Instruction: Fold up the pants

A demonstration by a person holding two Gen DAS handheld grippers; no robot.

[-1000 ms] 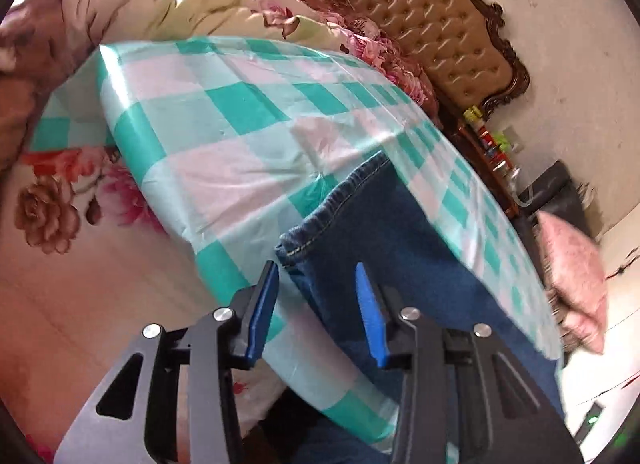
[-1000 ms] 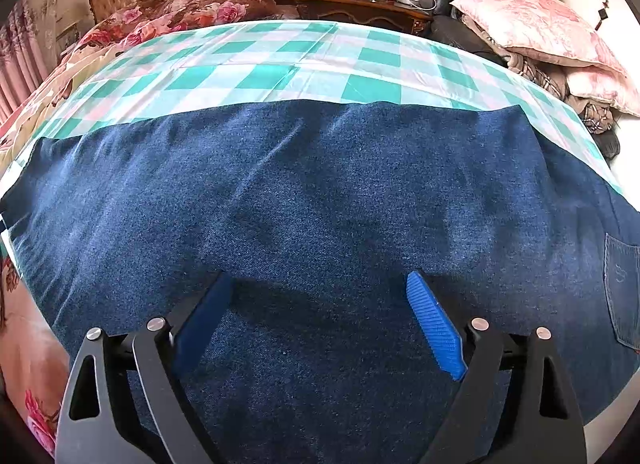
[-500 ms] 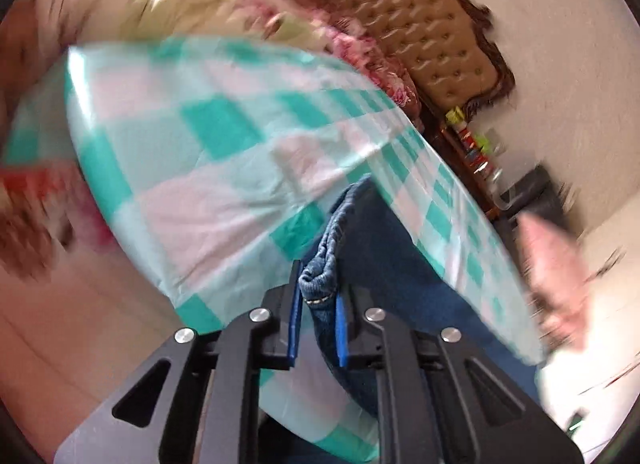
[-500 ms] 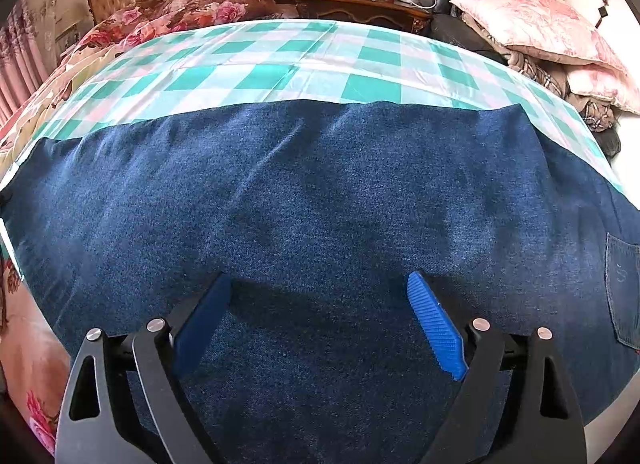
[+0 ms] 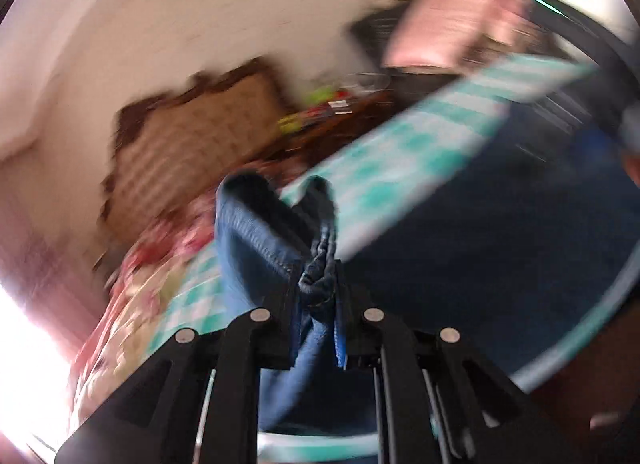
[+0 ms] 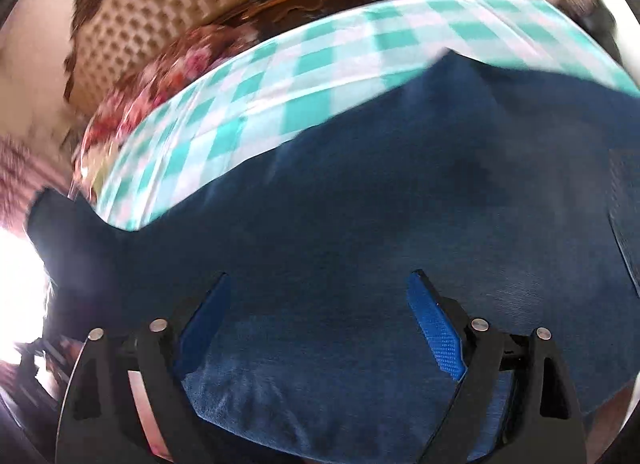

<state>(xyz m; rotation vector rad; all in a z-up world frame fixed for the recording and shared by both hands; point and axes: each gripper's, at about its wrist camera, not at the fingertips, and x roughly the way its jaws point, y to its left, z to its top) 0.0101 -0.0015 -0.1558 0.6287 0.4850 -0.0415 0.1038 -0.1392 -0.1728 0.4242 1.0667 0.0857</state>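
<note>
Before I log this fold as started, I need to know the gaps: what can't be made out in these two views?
- Left wrist view: motion blur smears the items on the nightstand; none can be named.
- Left wrist view: how much hem the left gripper pinches; the jaws cover it.
- Right wrist view: the jeans run past the frame edge, waistband unseen.
- Right wrist view: glare whites out the left edge.

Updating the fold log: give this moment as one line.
left gripper: shut on jeans hem, lifted | right gripper: open over jeans

surface: bed (image 6: 132, 36) | cover: teal-checked sheet (image 6: 312, 64) | on sheet: blue jeans (image 6: 380, 204)
</note>
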